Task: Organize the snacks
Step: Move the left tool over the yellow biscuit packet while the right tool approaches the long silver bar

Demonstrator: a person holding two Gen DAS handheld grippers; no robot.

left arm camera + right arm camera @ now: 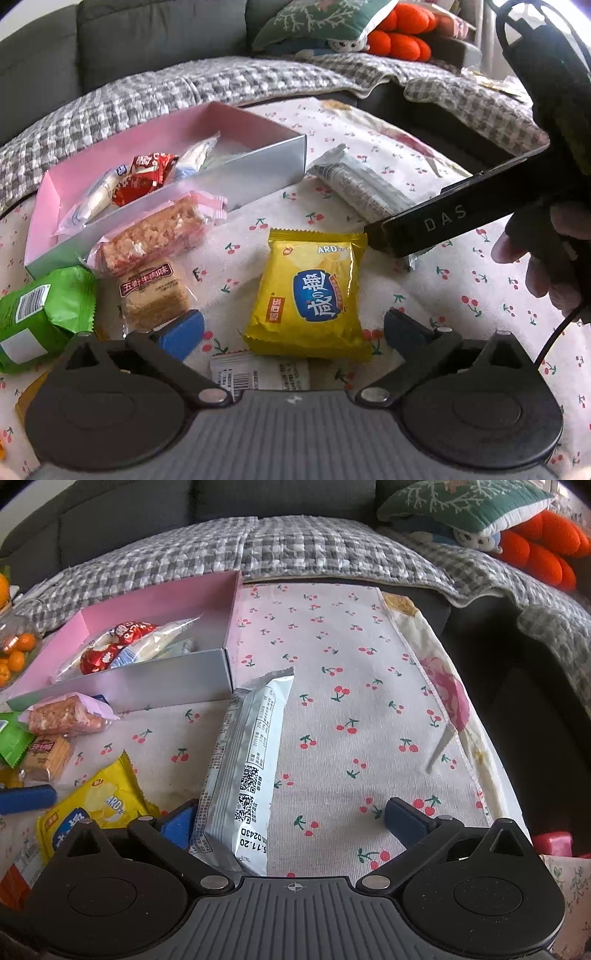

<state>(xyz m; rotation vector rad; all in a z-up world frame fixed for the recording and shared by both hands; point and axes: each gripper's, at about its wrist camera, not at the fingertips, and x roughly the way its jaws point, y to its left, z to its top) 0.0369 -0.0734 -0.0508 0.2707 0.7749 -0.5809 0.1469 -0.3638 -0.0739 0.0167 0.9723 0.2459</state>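
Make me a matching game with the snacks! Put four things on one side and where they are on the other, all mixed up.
Things:
1. red snack packet
2. yellow chip bag
3. white wrapper
4. green packet

Places:
A. between the left gripper's open fingers
B. inside the pink box
C. left of the beef-flavour cake
D. between the right gripper's open fingers

Pairs: 1-B, 2-A, 3-D, 4-C
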